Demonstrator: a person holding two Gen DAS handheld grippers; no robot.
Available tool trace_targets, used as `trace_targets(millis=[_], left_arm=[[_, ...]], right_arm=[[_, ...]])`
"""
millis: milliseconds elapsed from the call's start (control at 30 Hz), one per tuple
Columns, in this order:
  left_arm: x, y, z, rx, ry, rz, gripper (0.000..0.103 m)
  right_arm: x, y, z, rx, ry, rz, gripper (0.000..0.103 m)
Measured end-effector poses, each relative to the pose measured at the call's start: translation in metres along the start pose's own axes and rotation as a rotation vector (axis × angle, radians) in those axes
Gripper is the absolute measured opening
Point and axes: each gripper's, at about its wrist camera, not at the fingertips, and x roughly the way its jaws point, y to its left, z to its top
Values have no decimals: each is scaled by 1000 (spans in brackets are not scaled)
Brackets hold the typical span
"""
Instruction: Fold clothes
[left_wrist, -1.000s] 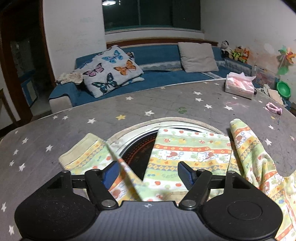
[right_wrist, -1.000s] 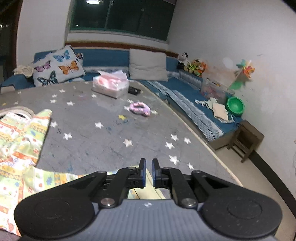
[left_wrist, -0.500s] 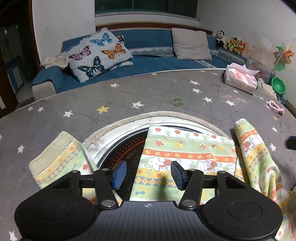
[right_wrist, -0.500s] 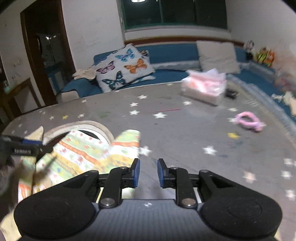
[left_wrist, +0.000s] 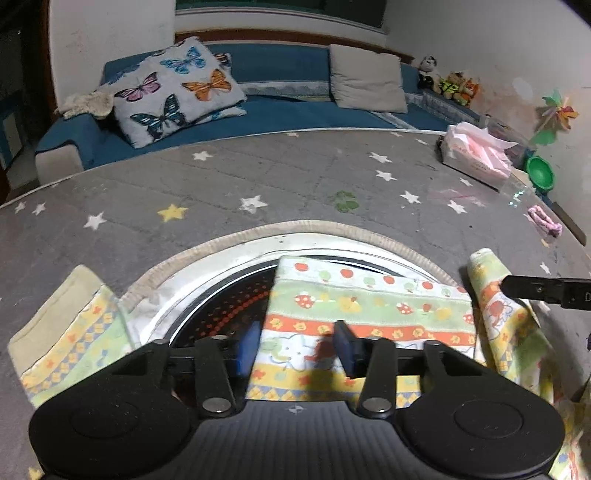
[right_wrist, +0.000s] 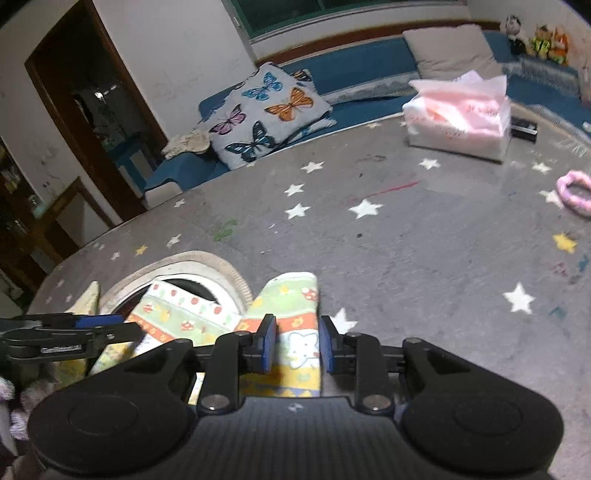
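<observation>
Left wrist view: the left gripper (left_wrist: 295, 349) hangs over the patterned garment (left_wrist: 365, 317), which lies spread on the grey star-printed bench (left_wrist: 258, 177) and partly covers a round opening (left_wrist: 207, 291) in it. Its jaws have just been closing and now straddle the near edge of the middle panel, pads not yet pressing the cloth. Right wrist view: the right gripper (right_wrist: 297, 347) sits over the garment's right-hand strip (right_wrist: 291, 306); its jaws have likewise just been closing, with the strip lying between them, a narrow gap visible on either side, so no grip yet. Step in hand, by judgement: taking hold of two edges ahead of a fold. The next move calls for both jaws to pinch the fabric firmly, then lift together so that the cloth does not sag into the opening.
</observation>
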Motion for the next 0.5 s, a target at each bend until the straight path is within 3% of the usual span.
trace_targets(millis=[100,200,400,500], left_arm=[[4,-2,1,6,-5,-13,8],[1,-1,-1,-7,-33,-3,4],[-22,14,0,-52,-116,59,4],[-21,24,0,-83,-102,56,4]], right_arm=[[-6,0,0,4,-14,-7,6],[-22,-2,0,6,-56,-30,5],[-53,-12,-7,-28,-110,-155,5],[-46,-22,-12,-7,-59,-176,6]])
